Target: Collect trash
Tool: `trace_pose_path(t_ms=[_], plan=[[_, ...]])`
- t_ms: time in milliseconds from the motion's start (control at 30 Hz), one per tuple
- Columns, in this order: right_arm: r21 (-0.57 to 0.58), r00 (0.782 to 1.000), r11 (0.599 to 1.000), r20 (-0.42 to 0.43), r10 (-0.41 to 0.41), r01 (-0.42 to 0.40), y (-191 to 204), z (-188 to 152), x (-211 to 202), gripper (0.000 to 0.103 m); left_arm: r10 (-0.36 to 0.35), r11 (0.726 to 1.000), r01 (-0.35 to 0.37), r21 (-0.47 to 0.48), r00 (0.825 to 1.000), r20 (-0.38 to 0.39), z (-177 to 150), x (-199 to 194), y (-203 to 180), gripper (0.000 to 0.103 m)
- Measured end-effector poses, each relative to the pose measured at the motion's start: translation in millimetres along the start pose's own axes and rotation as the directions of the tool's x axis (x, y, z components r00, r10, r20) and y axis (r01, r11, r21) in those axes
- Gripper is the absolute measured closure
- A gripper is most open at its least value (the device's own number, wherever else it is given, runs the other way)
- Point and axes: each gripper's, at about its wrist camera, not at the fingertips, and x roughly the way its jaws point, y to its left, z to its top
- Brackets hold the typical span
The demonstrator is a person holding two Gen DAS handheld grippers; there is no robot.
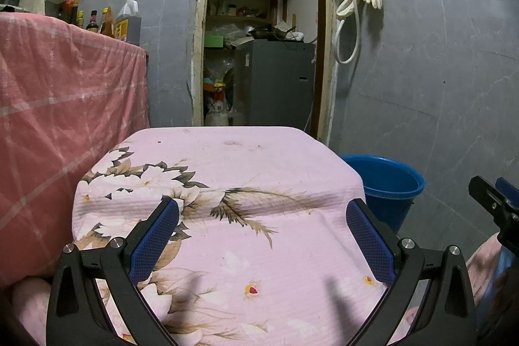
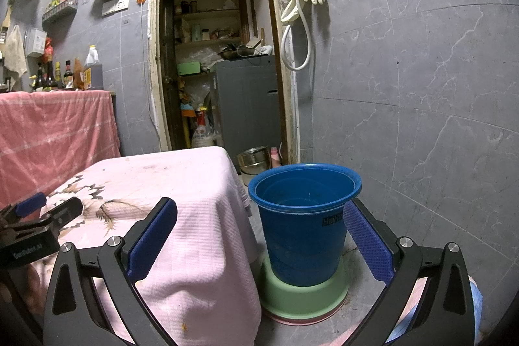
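Observation:
A blue bucket (image 2: 303, 226) stands on an upturned green basin (image 2: 303, 297) on the floor, right of a small table under a pink floral cloth (image 1: 227, 184). The bucket's rim shows in the left wrist view (image 1: 386, 180). No trash shows on the cloth. My left gripper (image 1: 262, 216) is open and empty above the table's near part. My right gripper (image 2: 259, 218) is open and empty, its jaws spread across the table's right edge and the bucket. The left gripper's fingers (image 2: 48, 209) show at the left of the right wrist view.
A higher counter under a pink checked cloth (image 1: 58, 125) stands at the left with bottles (image 1: 126, 21) on it. A doorway behind the table opens on a pantry with a grey appliance (image 1: 272, 83). A steel pot (image 2: 254, 159) sits on the floor by the door. Gloves and a hose (image 2: 301, 5) hang on the tiled wall.

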Motion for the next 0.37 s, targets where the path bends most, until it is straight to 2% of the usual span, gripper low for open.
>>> trace_pose_path(t_ms=[367], plan=[[-0.001, 1.0, 1.0, 0.0, 0.0, 0.0, 0.0, 0.0, -0.2, 0.0, -0.005, 1.0, 0.005, -0.003, 1.0, -0.011, -0.5, 2.2, 2.6, 0.002]])
